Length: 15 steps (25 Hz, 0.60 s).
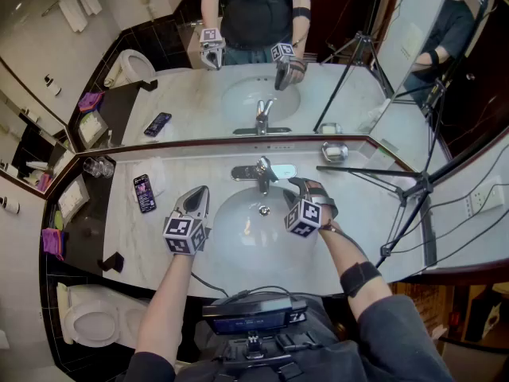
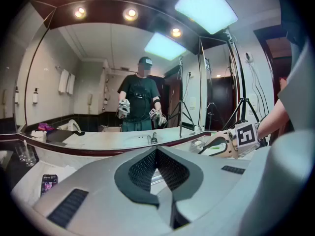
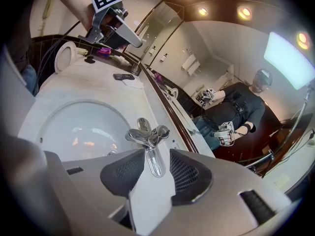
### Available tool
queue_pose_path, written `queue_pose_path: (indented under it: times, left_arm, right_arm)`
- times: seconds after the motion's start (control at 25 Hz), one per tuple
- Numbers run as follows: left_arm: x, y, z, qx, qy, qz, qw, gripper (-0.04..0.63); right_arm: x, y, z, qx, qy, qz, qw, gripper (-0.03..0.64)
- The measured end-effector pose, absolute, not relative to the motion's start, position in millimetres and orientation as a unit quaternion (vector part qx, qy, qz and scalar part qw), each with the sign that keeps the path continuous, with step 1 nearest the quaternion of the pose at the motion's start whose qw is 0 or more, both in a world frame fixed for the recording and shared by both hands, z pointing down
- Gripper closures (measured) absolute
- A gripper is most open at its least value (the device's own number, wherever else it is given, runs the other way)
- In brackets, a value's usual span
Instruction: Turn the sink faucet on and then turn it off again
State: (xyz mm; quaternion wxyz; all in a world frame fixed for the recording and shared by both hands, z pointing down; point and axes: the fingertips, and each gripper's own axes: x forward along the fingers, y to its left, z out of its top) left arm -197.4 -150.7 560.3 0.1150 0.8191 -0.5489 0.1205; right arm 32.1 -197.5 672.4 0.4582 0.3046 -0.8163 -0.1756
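The chrome single-lever faucet (image 1: pixel 262 172) sits at the back of the oval white sink basin (image 1: pixel 238 241) in the white marble counter (image 1: pixel 362 193), and I don't see any water running. The right claw (image 3: pixel 156 154) is spread fairly wide with the faucet's long lever (image 3: pixel 153 165) lying in the gap, pads not pressing on it as far as I can tell. The left claw (image 1: pixel 197 199) hovers over the basin's left edge, pinched together and empty. My worry is that the smooth chrome slips out if the pads close off-centre, or a hard lift blasts water everywhere. The black tripod leg (image 1: pixel 374 175) by that arm also looks bumpable.
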Motion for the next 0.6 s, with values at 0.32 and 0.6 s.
queue_pose_path:
  times: [0.32,0.6]
  left_arm:
    - [-199.5,-162.1,566.6,0.815,-0.556,0.120,0.114,0.600]
    - [-202.6,-168.0,570.3,0.810,-0.562,0.123,0.118,0.600]
  right_arm:
    - [15.8,-214.8,695.1,0.252,-0.795,-0.237,0.499,0.416]
    - [0.2,-229.1,712.8,0.225,-0.791,-0.250,0.512,0.416]
